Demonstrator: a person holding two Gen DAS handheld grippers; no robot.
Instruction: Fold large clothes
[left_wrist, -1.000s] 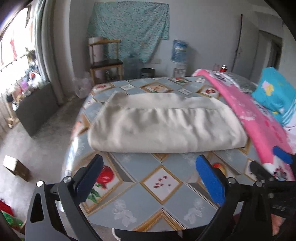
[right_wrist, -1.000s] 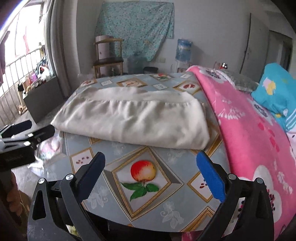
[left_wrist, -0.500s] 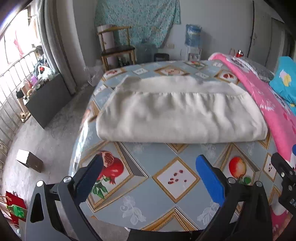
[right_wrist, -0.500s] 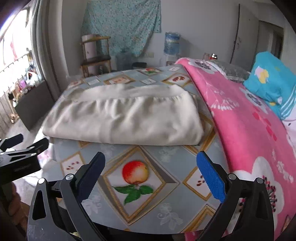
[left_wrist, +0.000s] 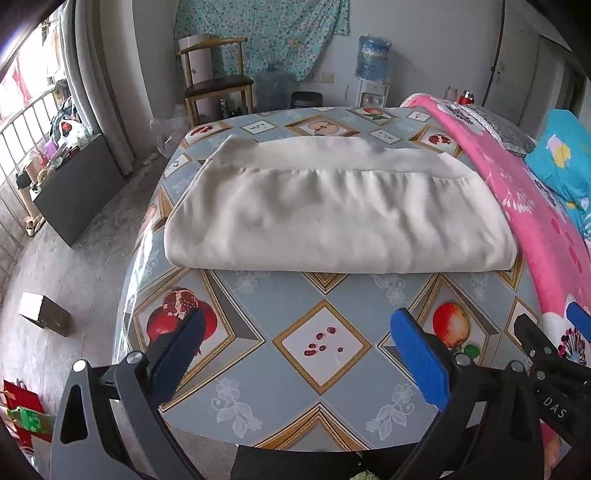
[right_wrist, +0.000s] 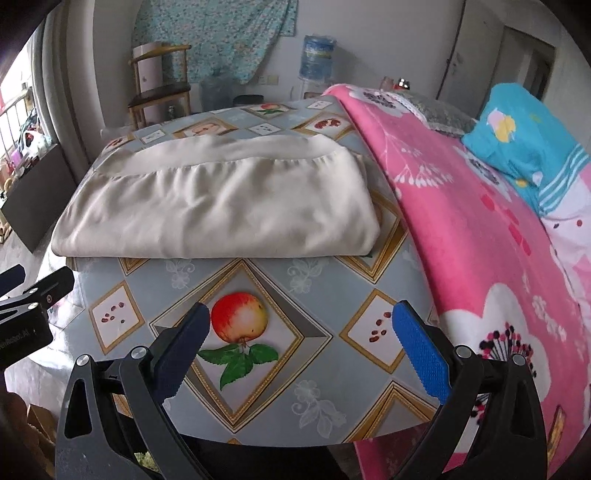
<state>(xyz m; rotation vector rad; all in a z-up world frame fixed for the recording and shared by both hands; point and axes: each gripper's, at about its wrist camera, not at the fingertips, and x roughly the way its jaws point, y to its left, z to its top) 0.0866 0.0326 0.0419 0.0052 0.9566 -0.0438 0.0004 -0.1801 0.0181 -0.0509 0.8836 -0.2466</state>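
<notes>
Both grippers empty, jaws wide, hovering over the table's near edge.
Left gripper (left_wrist: 293, 339), cream garment (left_wrist: 332, 218) folded mid-table (left_wrist: 258, 369), right gripper (right_wrist: 301, 336). Risk: pinching only the top layer unrolls the fold; its right edge lies just beside the pink blanket (right_wrist: 480, 229), may snag. Versus 0.5 s ago: garment unmoved, left view shifted slightly.

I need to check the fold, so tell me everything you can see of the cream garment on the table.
The cream garment is a soft, smooth-looking cloth folded into a wide, flat rectangle with rounded corners. A gathered seam with a plain band above it runs along its far side. It lies flat on the fruit-patterned tablecloth, its right end close beside the pink blanket. Neither hand-held gripper touches it; both stand open, short of its near folded edge.
</notes>
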